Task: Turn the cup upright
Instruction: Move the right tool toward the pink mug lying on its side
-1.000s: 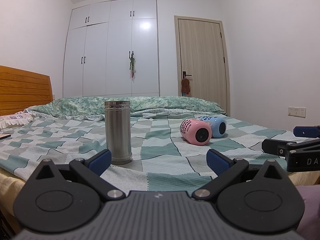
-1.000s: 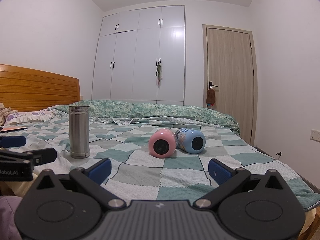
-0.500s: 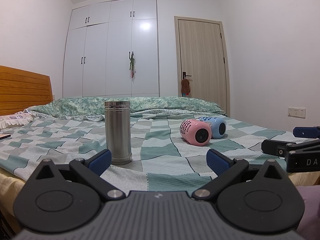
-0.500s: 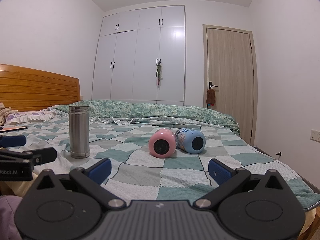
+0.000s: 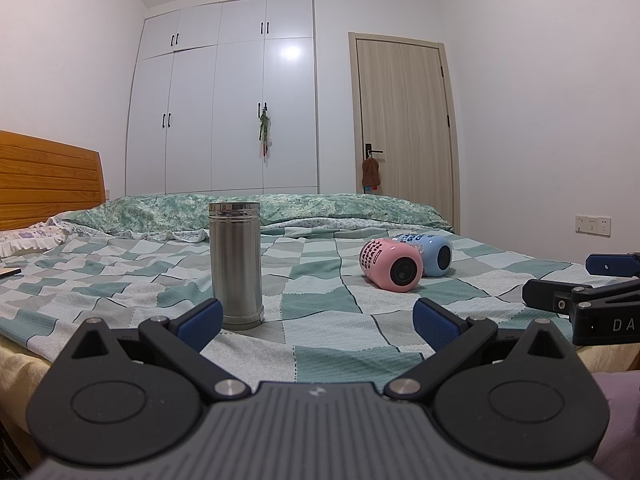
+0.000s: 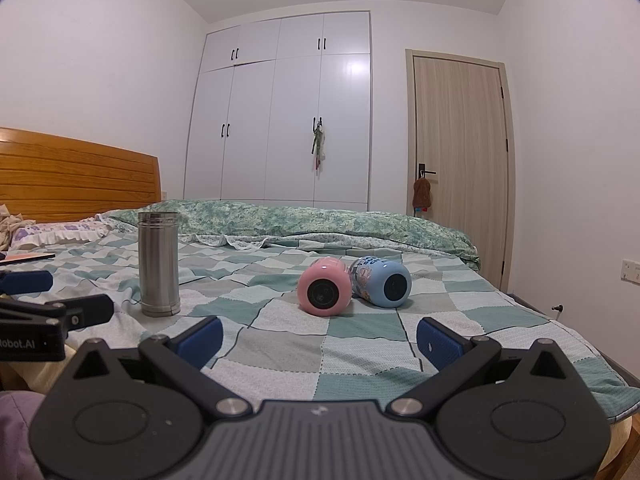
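Note:
A pink cup [image 5: 390, 265] [image 6: 325, 287] and a blue cup [image 5: 430, 251] [image 6: 382, 282] lie on their sides, touching, on the checkered bed cover, bases toward me. A steel cup [image 5: 236, 265] [image 6: 158, 264] stands upright to their left. My left gripper [image 5: 316, 320] is open and empty at the bed's near edge, just in front of the steel cup. My right gripper [image 6: 318, 338] is open and empty, short of the pink and blue cups. Each gripper also shows at the edge of the other's view, the right one [image 5: 584, 300] and the left one [image 6: 48, 316].
The bed [image 6: 360, 332] has a wooden headboard [image 6: 76, 180] at left, a rolled green duvet [image 6: 300, 220] at the back and a pillow [image 6: 60, 232]. A flat object [image 6: 28, 258] lies at far left. Wardrobe and door stand behind.

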The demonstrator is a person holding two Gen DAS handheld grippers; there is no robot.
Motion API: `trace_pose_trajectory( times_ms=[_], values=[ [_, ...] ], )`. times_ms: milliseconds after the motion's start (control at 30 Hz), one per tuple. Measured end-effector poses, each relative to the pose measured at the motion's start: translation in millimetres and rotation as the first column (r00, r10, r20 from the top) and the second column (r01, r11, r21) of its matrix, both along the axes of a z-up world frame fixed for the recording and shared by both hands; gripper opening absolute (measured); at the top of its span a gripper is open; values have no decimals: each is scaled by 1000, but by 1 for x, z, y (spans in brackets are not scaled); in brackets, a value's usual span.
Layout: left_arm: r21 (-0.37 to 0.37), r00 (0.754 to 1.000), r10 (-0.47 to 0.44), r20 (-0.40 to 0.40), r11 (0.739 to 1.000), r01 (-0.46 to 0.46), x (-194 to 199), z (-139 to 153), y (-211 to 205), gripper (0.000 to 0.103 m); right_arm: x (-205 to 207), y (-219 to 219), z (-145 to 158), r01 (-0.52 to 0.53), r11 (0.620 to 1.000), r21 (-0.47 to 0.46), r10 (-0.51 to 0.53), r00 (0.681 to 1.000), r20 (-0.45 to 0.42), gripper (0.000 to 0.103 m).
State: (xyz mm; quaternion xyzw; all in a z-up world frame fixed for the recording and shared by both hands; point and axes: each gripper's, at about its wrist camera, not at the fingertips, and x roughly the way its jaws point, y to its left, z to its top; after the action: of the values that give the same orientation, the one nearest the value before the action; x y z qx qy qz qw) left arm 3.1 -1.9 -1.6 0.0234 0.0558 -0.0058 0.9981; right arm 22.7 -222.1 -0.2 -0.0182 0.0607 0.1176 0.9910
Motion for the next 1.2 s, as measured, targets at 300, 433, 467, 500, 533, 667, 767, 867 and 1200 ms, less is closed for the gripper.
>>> trace_pose_trajectory(
  times_ms=[300,433,467,500,533,667,767,867,1200],
  values=[
    [-1,1000,-1,-5,1000,1,1,1,-1,103,1,2,-1,-3,1000,5,3,1000,-5,103],
    [10,999,-10,-35,1000,10,9,5,-5,103,8,-1,3,-13,999,34,14,999,-38,103],
    [10,999,-16,-39,1000,17,12,6,-6,103,12,-3,5,-11,999,41,13,999,-46,103],
    [8,999,-26,-42,1000,26,17,9,-9,103,14,-5,8,-8,999,43,10,999,-48,103],
    [7,999,-29,-43,1000,30,20,11,-10,103,19,-6,10,-2,999,36,4,999,-45,103],
    [19,998,-44,-44,999,45,44,23,-20,103,37,-14,19,14,999,34,-13,999,-47,103],
    [20,997,-58,-56,998,59,70,32,-29,103,59,-21,27,21,999,33,-19,999,-48,103],
    [18,994,-70,-81,997,72,99,40,-37,103,84,-30,35,25,999,34,-23,998,-51,103],
    [7,978,-97,-184,995,100,213,64,-65,103,188,-54,58,24,1000,-9,-25,997,-72,103]
  ],
)
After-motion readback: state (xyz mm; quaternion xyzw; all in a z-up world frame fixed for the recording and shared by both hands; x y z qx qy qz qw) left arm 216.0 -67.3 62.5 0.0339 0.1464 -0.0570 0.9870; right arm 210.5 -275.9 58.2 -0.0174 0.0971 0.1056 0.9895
